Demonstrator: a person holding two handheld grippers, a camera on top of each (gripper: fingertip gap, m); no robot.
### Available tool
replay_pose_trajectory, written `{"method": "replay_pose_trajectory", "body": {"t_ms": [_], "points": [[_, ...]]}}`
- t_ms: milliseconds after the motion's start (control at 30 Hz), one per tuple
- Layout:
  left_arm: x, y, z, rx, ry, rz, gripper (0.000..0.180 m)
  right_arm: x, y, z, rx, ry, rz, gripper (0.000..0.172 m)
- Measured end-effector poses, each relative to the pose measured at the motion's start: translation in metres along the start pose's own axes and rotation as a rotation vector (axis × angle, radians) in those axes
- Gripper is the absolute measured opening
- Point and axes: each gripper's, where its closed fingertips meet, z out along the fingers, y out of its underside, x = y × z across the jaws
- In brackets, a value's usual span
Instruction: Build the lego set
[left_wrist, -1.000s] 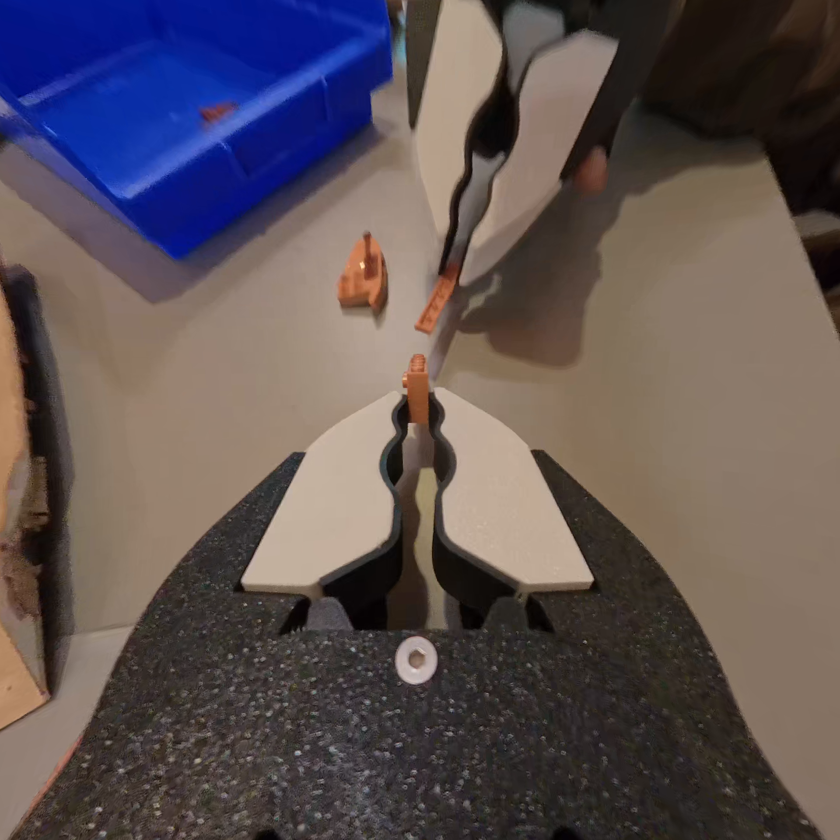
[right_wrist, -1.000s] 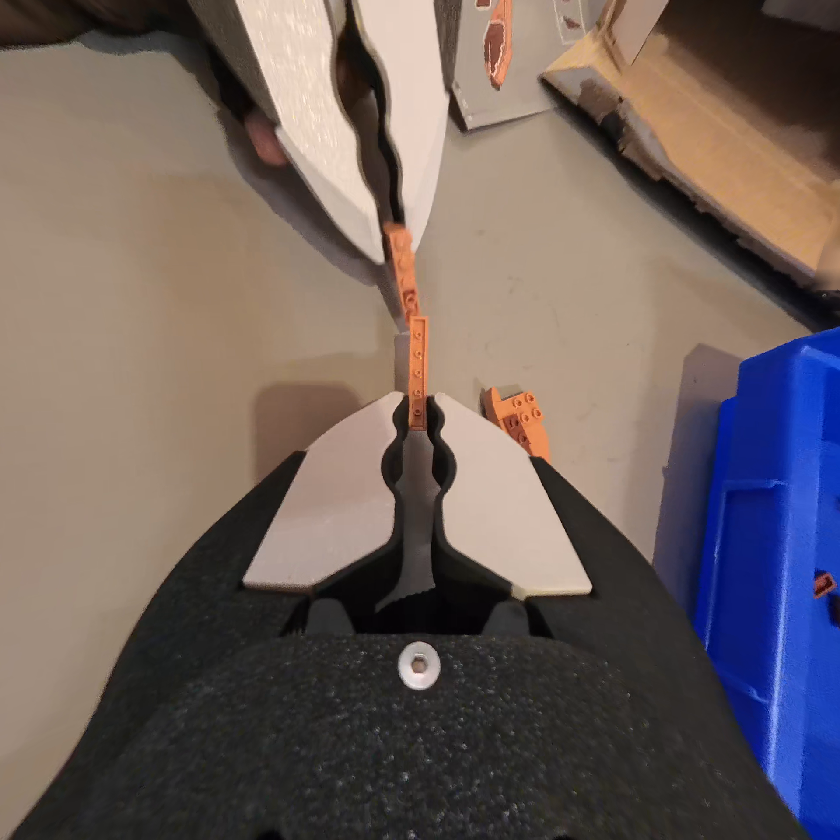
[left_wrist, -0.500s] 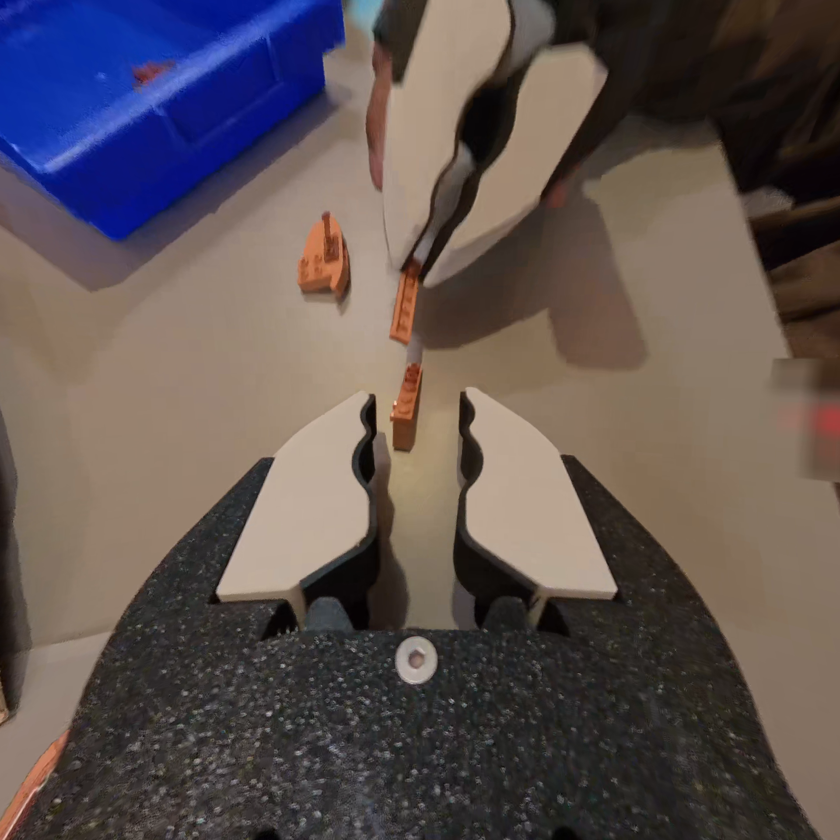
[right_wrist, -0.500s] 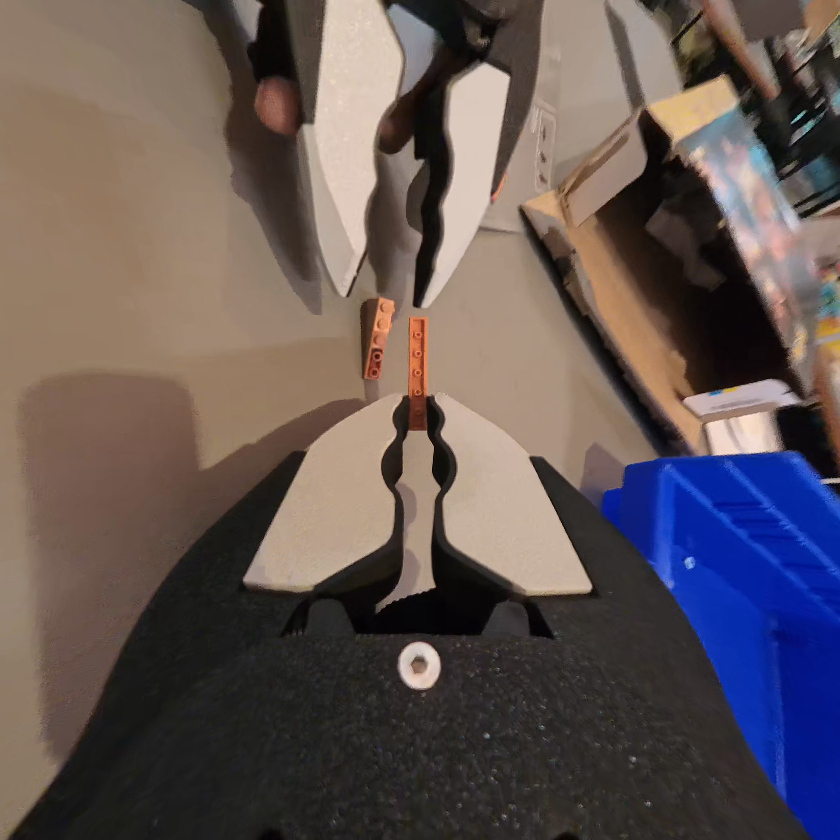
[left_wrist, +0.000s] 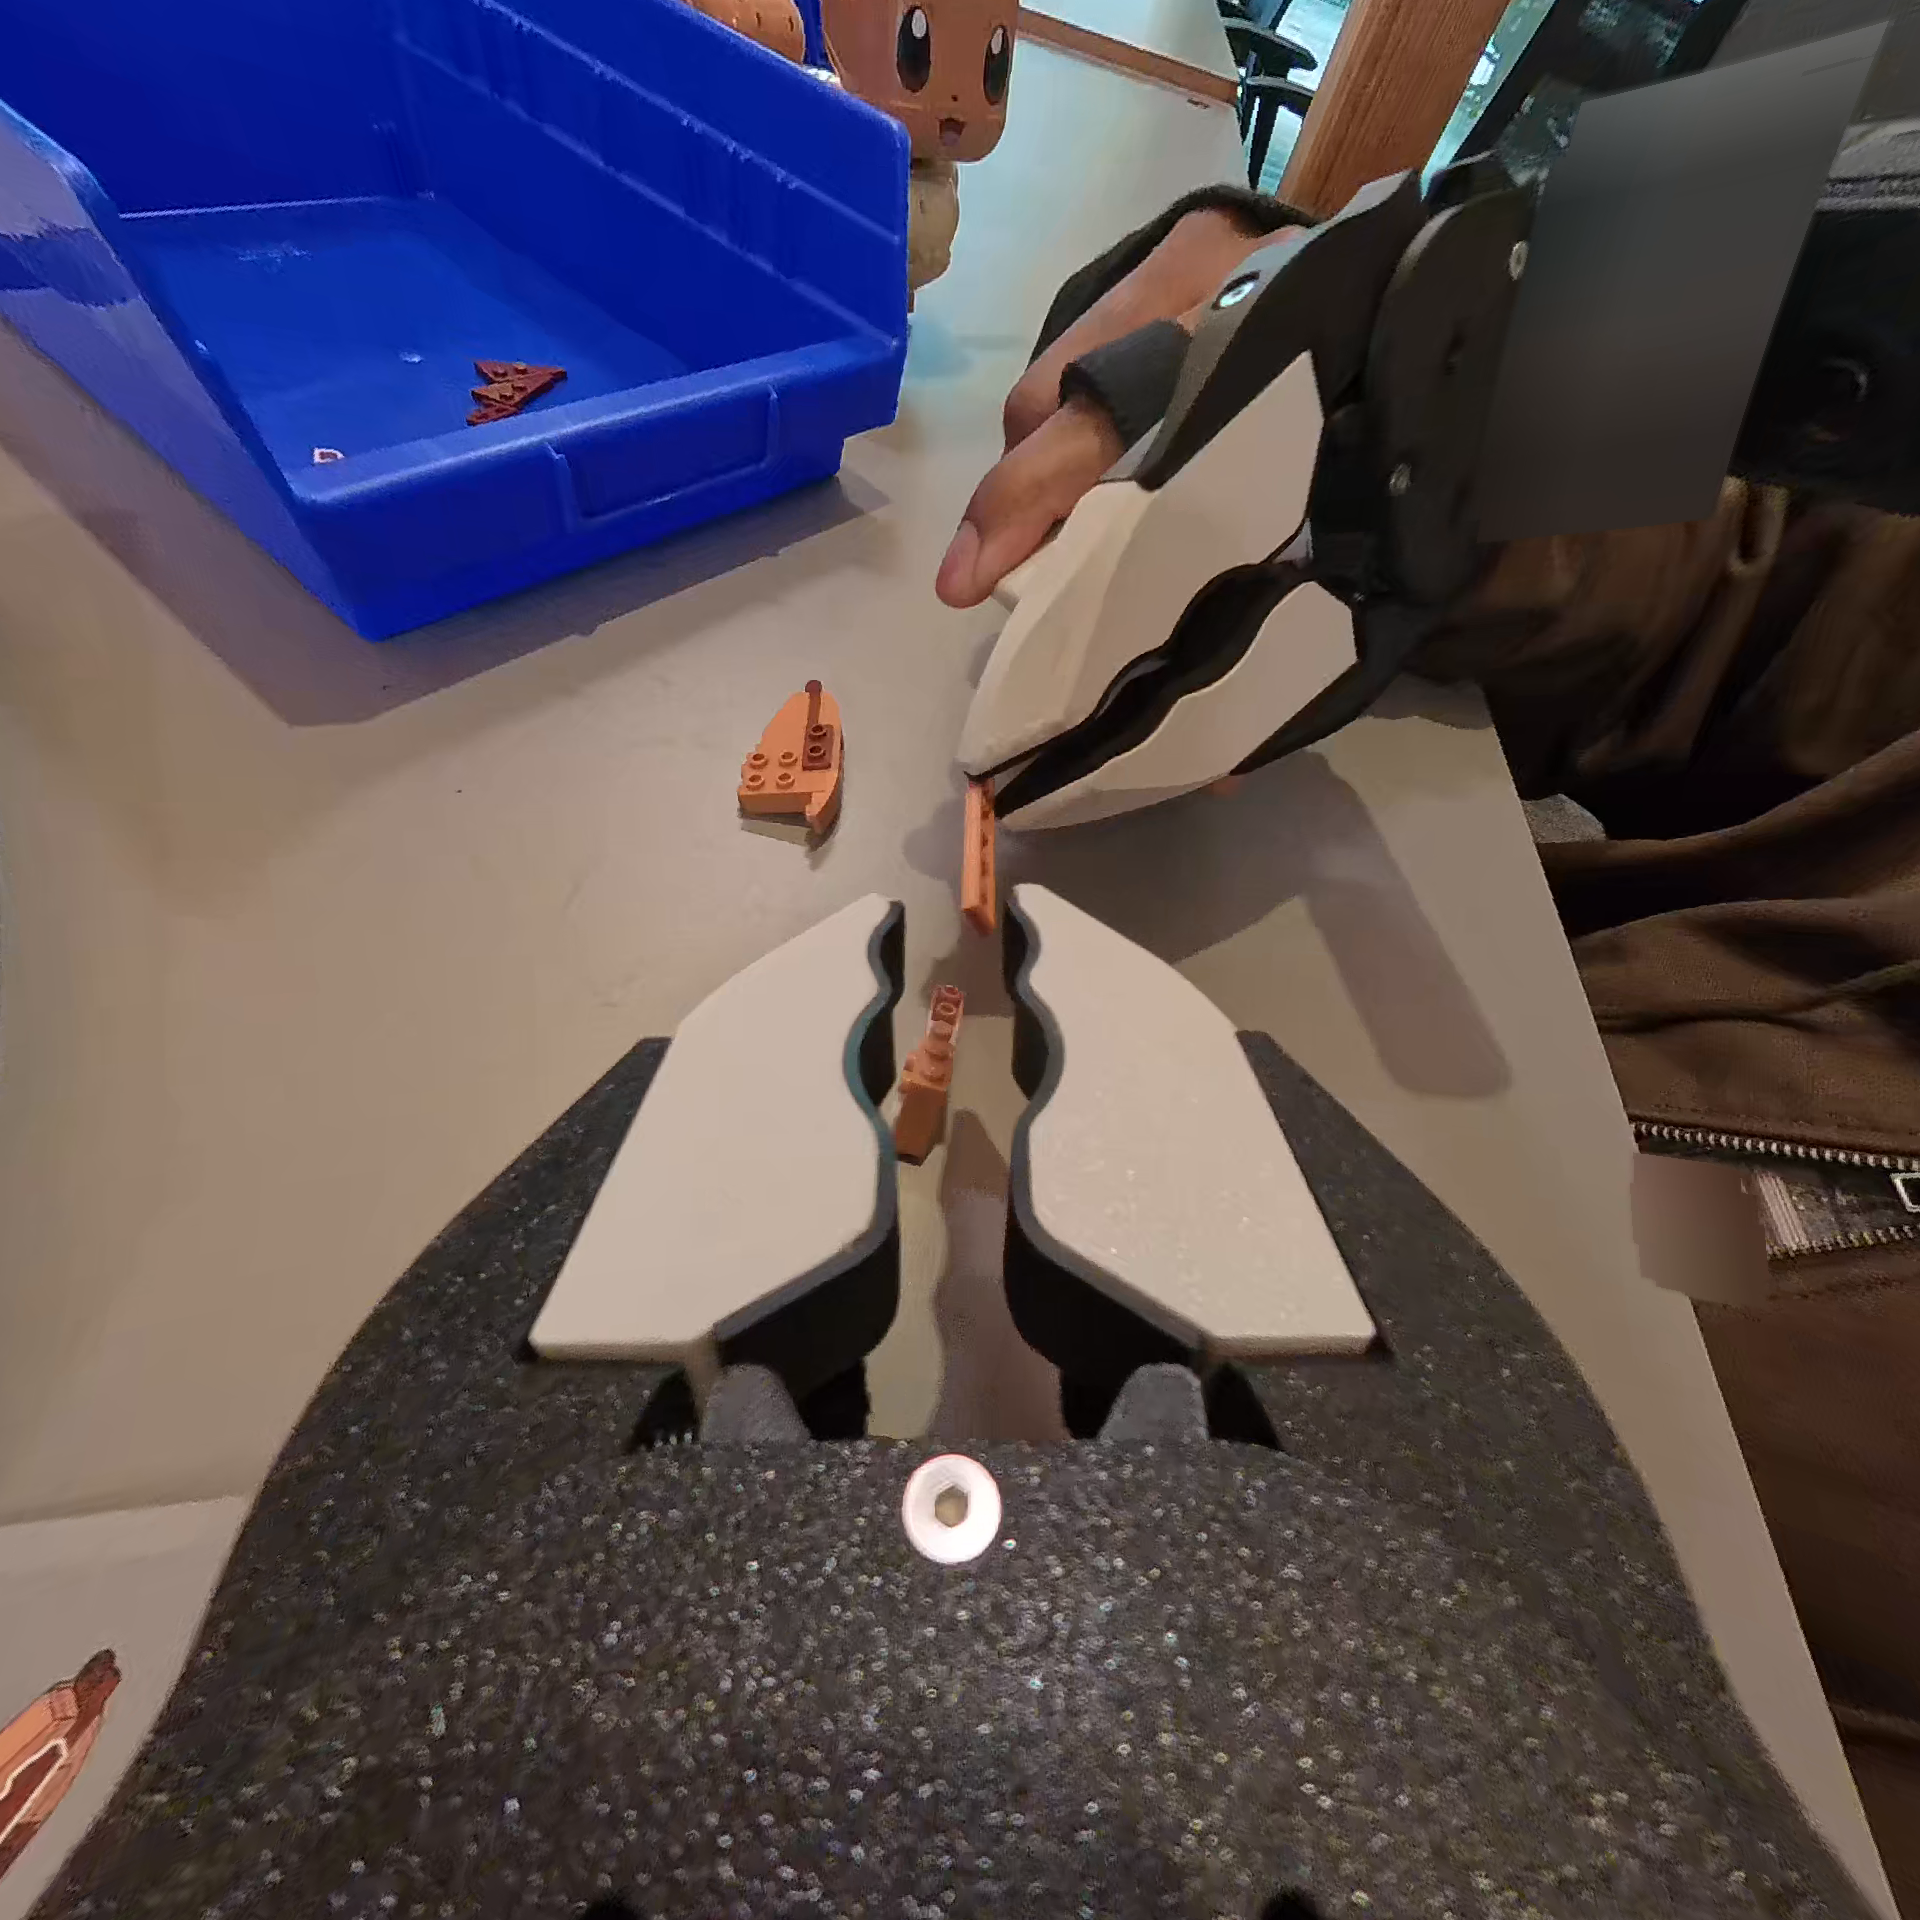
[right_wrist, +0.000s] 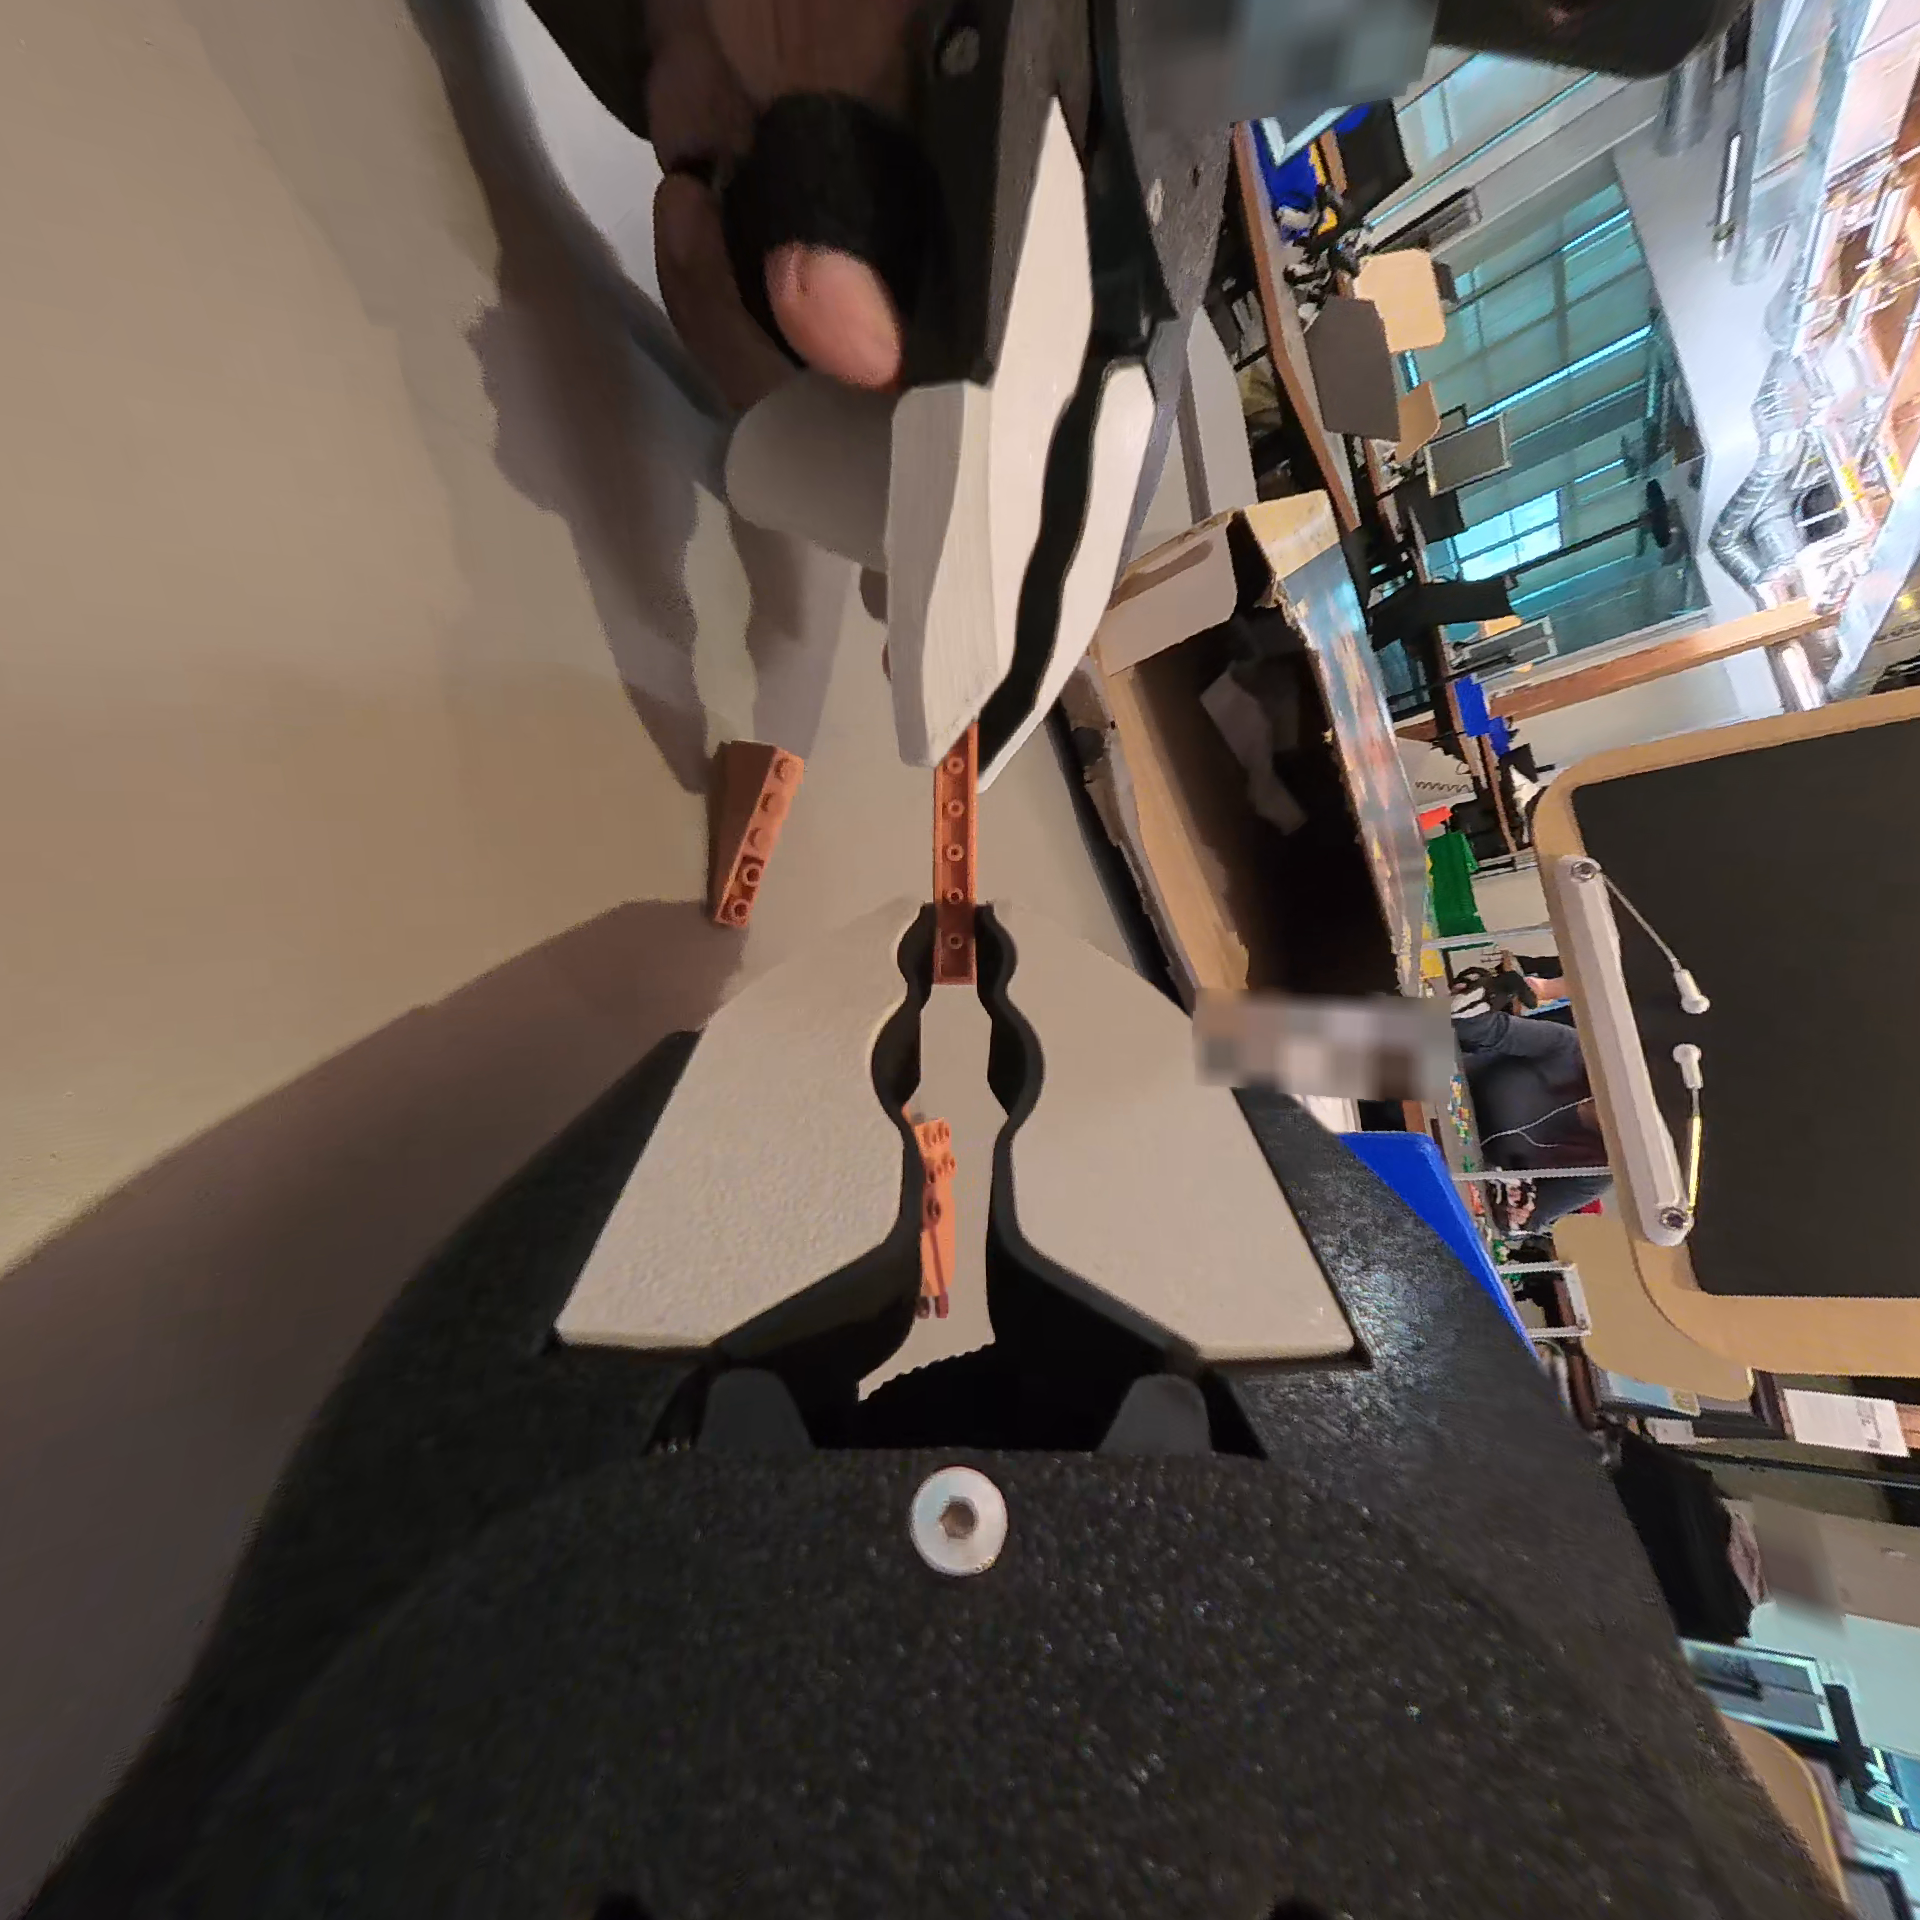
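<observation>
Right tool (right_wrist: 954, 914) clamped on one end of long orange studded plate (right_wrist: 954, 831), plate sticking forward past tips. Left tool (left_wrist: 951, 914) apart, nothing pinched; small orange wedge brick (left_wrist: 928, 1081) lying on table (left_wrist: 416, 987) between its fingers. Ahead-left: orange boat-shaped piece (left_wrist: 792, 764); beyond, blue bin (left_wrist: 499, 343).

Beige tabletop (left_wrist: 312, 935), wooden post (left_wrist: 1382, 94), large windows (right_wrist: 1538, 343) behind.

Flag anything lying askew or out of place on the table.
One orange wedge brick lies tipped on its side between the open left gripper's fingers, untouched. The right gripper pinches a thin orange plate.
</observation>
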Motion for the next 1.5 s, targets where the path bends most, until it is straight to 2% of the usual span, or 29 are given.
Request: {"method": "replay_pose_trajectory", "body": {"t_ms": [67, 167, 267, 367, 500, 633, 700, 1100, 1500], "points": [[0.001, 0.000, 0.000, 0.001, 0.006, 0.004, 0.007, 0.001, -0.002, -0.001, 0.008, 0.013, -0.007, 0.007], [0.004, -0.003, 0.000, 0.016, 0.004, 0.050, 0.005, 0.002, -0.001, 0.000, 0.011, 0.017, 0.004, 0.009], [0.001, -0.008, -0.002, 0.020, -0.064, 0.158, 0.003, 0.001, -0.003, -0.001, 0.051, -0.028, 0.092, 0.013], [-0.003, -0.012, -0.006, 0.000, -0.167, 0.349, 0.003, 0.002, -0.004, -0.005, 0.103, -0.108, 0.254, 0.024], [0.004, -0.012, -0.005, -0.049, -0.272, 0.736, 0.003, 0.002, -0.008, -0.011, 0.180, -0.237, 0.479, 0.026], [0.011, 0.004, 0.005, -0.167, -0.307, 1.058, 0.003, -0.007, -0.011, -0.014, 0.209, -0.359, 0.586, 0.026], [0.012, 0.007, 0.009, -0.180, -0.306, 1.087, 0.003, -0.017, -0.012, -0.015, 0.208, -0.435, 0.606, 0.026], [0.031, 0.001, 0.006, -0.128, -0.277, 1.251, 0.003, -0.034, -0.011, -0.016, 0.195, -0.603, 0.739, 0.019], [0.038, 0.006, 0.006, -0.139, -0.238, 1.305, 0.003, -0.043, -0.012, -0.017, 0.173, -0.659, 0.737, 0.011]]}}
